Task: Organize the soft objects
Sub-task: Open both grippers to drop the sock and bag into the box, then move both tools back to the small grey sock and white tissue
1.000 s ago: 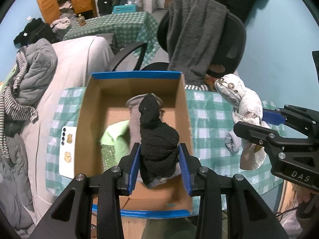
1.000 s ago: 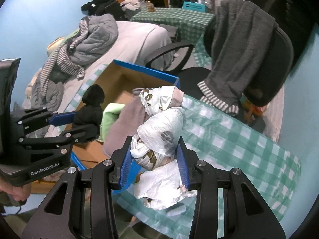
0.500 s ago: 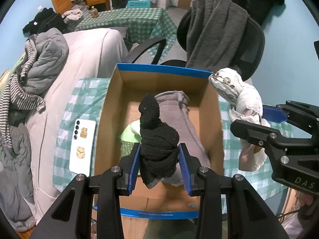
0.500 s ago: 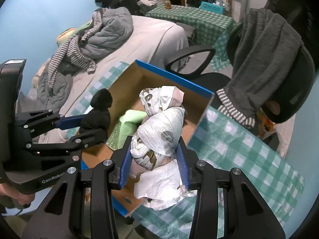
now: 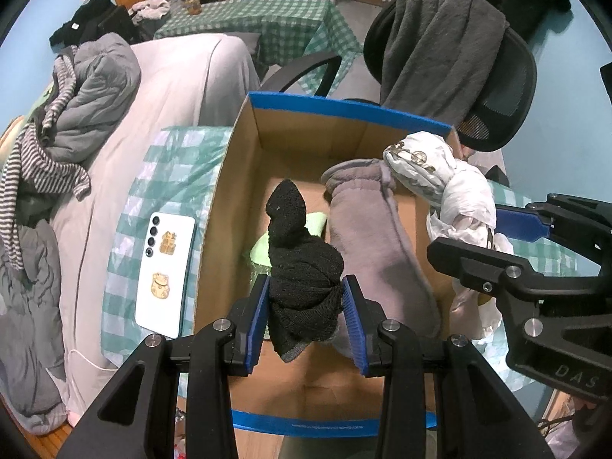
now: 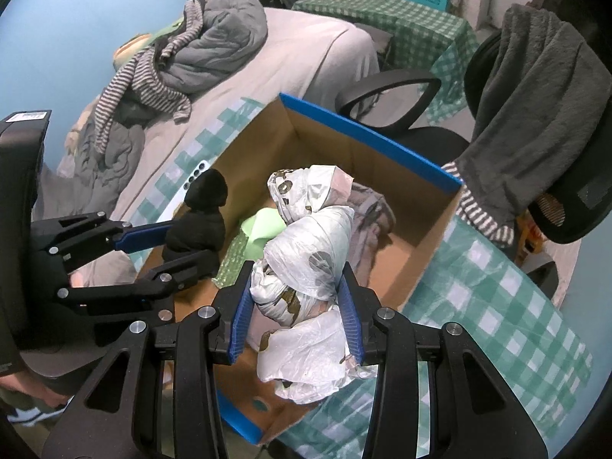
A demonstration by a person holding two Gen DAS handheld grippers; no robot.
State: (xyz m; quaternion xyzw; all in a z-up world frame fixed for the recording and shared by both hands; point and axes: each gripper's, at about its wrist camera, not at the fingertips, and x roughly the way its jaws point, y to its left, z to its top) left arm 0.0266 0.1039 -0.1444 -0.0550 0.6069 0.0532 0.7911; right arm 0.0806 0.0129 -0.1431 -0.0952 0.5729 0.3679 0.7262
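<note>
My left gripper is shut on a black sock and holds it above the open cardboard box with blue-taped rims. My right gripper is shut on a crumpled white plastic bag and holds it over the box, nearer its right wall. Inside the box lie a grey fleece piece and a light green cloth. The right gripper with the bag shows at the right of the left wrist view; the left gripper with the sock shows at the left of the right wrist view.
The box stands on a green checked tablecloth. A white phone lies left of the box. An office chair draped with a grey towel stands behind it. A bed with piled clothes is at the left.
Both grippers have moved left relative to the box, still shut on sock and bag. The bag, earlier beside the box's right wall, is now over the box.
</note>
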